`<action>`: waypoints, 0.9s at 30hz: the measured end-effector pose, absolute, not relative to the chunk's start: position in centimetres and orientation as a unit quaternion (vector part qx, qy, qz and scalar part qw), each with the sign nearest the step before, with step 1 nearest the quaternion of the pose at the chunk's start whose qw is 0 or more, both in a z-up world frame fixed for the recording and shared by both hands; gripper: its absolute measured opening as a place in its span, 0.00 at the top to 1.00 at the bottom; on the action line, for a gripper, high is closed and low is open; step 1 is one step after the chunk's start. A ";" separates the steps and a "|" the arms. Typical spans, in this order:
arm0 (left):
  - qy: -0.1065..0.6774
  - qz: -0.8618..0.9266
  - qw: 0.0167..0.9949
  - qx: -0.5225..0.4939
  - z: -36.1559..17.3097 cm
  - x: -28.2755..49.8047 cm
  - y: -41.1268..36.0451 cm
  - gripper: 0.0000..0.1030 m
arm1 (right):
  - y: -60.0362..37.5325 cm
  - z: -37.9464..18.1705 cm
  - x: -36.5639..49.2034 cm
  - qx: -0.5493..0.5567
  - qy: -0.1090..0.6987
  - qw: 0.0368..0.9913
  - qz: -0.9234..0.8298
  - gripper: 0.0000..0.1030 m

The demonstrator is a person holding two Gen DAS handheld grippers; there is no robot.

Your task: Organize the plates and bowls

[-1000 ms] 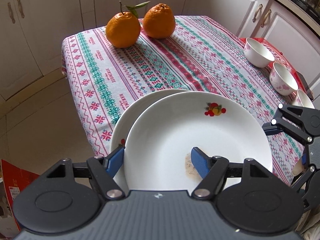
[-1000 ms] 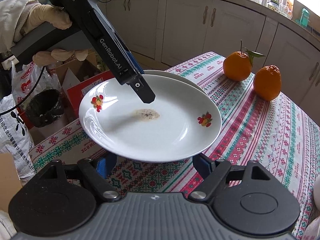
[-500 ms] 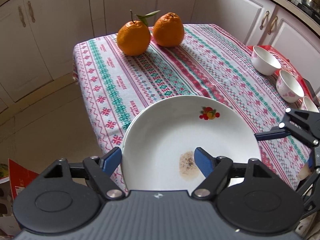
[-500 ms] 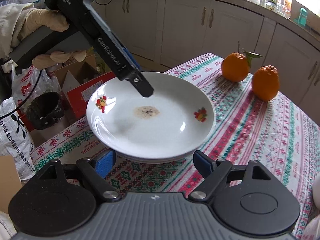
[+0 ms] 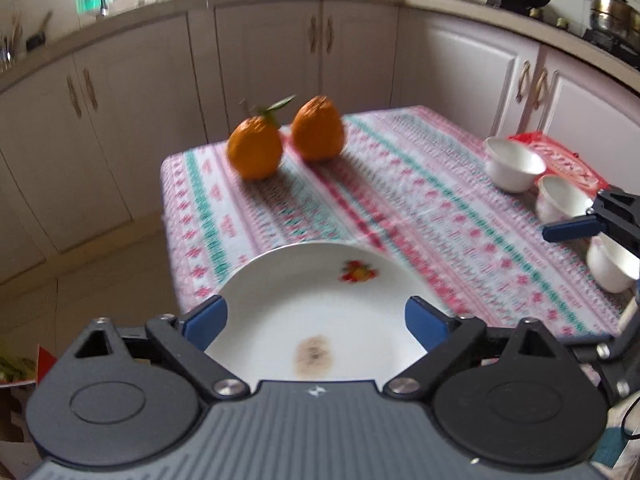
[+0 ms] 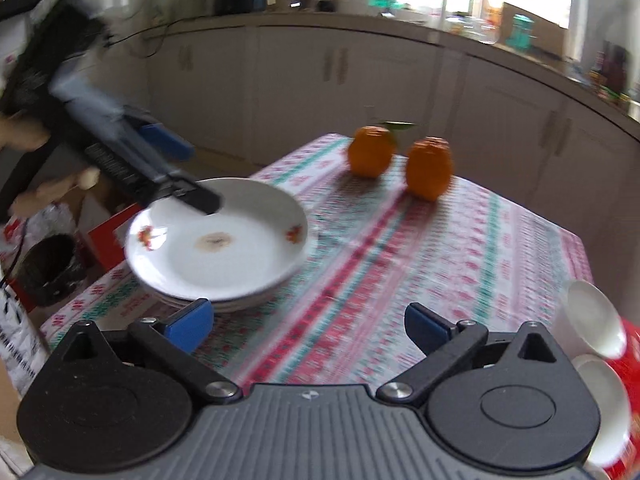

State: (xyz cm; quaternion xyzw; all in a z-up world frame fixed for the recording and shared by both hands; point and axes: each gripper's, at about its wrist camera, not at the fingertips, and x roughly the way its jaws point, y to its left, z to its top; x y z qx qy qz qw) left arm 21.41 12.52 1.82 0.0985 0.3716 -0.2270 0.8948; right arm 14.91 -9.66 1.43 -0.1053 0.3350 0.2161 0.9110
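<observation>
A white plate (image 5: 320, 312) with a brown stain and fruit print lies on top of another plate at the near corner of the table; the stack also shows in the right wrist view (image 6: 218, 244). My left gripper (image 5: 316, 318) is open, raised just above the plate's near rim, fingers apart and off it. My right gripper (image 6: 308, 324) is open and empty, over the cloth to the right of the stack. Three white bowls (image 5: 514, 164) stand at the right edge, also seen in the right wrist view (image 6: 592, 320).
Two oranges (image 5: 256, 152) sit at the far end of the patterned tablecloth (image 5: 400, 208). A red tray (image 5: 560, 156) lies by the bowls. Cabinets surround the table. A red box and a black bin (image 6: 48, 268) stand on the floor.
The left gripper has let go of the top plate, now resting on the lower plate, opened wide and pulled back and up. The right gripper has drawn back to the right.
</observation>
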 end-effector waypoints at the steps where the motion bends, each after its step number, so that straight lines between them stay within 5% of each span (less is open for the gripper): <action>1: 0.363 -0.226 0.899 0.092 1.8 20.6 11.9 0.03 | -10.4 1.5 14.6 -0.101 0.334 0.914 0.206 0.00; 10: 0.342 -0.273 0.899 0.019 0.5 15.3 5.8 0.01 | -18.0 2.6 10.3 -0.070 0.315 0.939 0.119 0.00; 27: 0.347 -0.390 0.851 0.059 -3.4 10.6 -7.6 0.01 | -28.9 0.4 5.3 -0.022 0.334 0.942 0.026 0.00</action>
